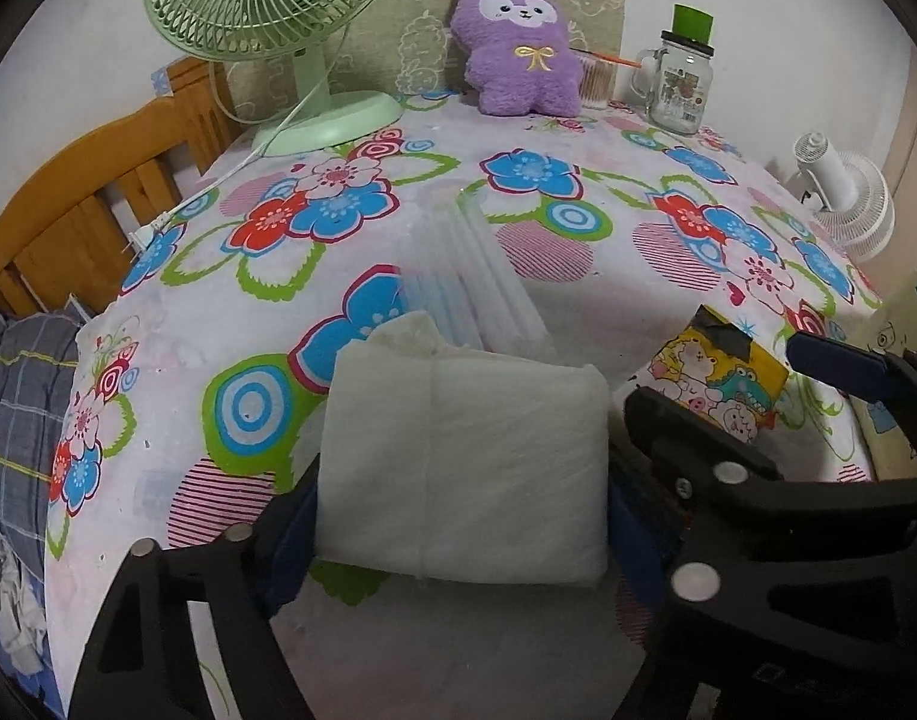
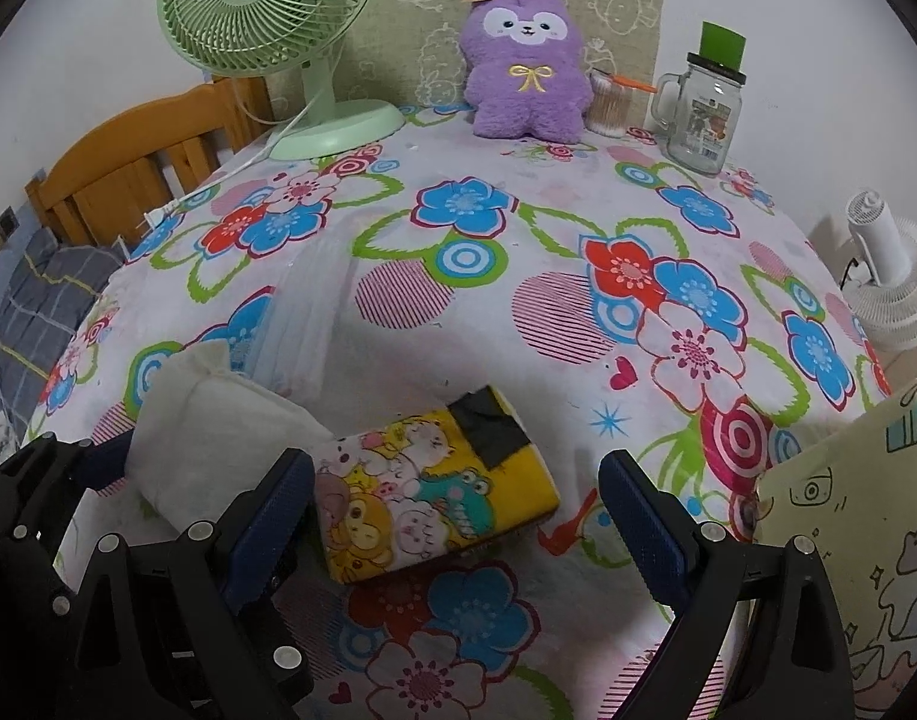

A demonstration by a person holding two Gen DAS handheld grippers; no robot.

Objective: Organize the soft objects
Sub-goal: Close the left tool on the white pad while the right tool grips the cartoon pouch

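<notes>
Left wrist view: left gripper (image 1: 461,516) clamped on a white padded pack (image 1: 461,468), held just above the floral tablecloth (image 1: 218,312); clear bag of face masks (image 1: 476,276) just behind; purple plush (image 1: 521,48) far back by the green fan (image 1: 272,18).

Right wrist view: right gripper (image 2: 455,516) spread wide, empty, around the cartoon tissue pack (image 2: 434,492) lying on the cloth; white pack (image 2: 218,432) at left; glass mug jar (image 2: 701,114) beyond.

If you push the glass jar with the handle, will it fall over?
Probably it would slide before tipping: the glass jar stands upright on a base about as wide as its body. Still, the green cup on its lid looks loose and might topple. Being glass, it could break if knocked off the table.
</notes>
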